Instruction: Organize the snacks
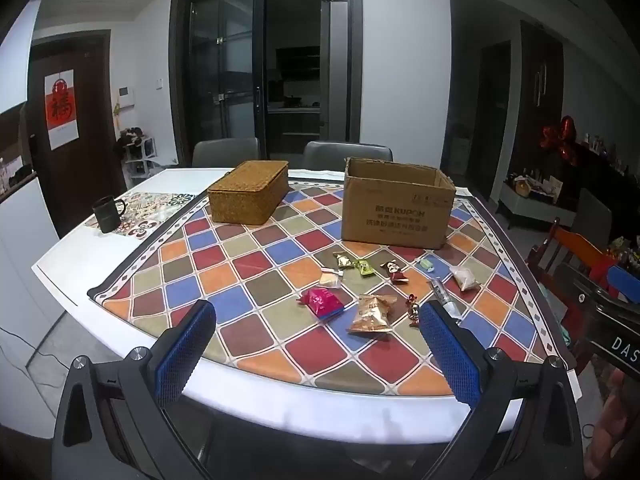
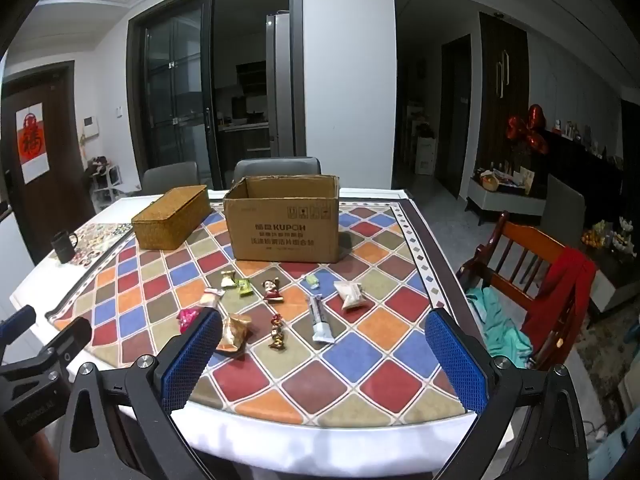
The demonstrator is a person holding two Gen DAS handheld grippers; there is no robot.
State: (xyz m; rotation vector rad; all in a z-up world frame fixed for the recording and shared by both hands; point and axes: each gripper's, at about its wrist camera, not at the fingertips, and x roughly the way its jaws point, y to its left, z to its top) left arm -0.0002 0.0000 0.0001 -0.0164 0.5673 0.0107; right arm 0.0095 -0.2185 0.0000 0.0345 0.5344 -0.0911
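Several wrapped snacks lie loose on the chequered table mat (image 1: 256, 264): a pink packet (image 1: 323, 301), a gold packet (image 1: 372, 314), a white pouch (image 2: 351, 294) and a long grey bar (image 2: 320, 319). An open cardboard box (image 1: 396, 210) stands behind them, also in the right wrist view (image 2: 284, 220), with a closed woven basket (image 1: 250, 192) to its left. My left gripper (image 1: 316, 354) is open and empty above the table's near edge. My right gripper (image 2: 326, 360) is open and empty, also at the near edge.
A dark mug (image 1: 107, 213) stands on a patterned placemat at the far left. Two grey chairs (image 1: 347, 153) stand behind the table. A wooden chair (image 2: 532, 276) draped with red and teal cloth stands at the right.
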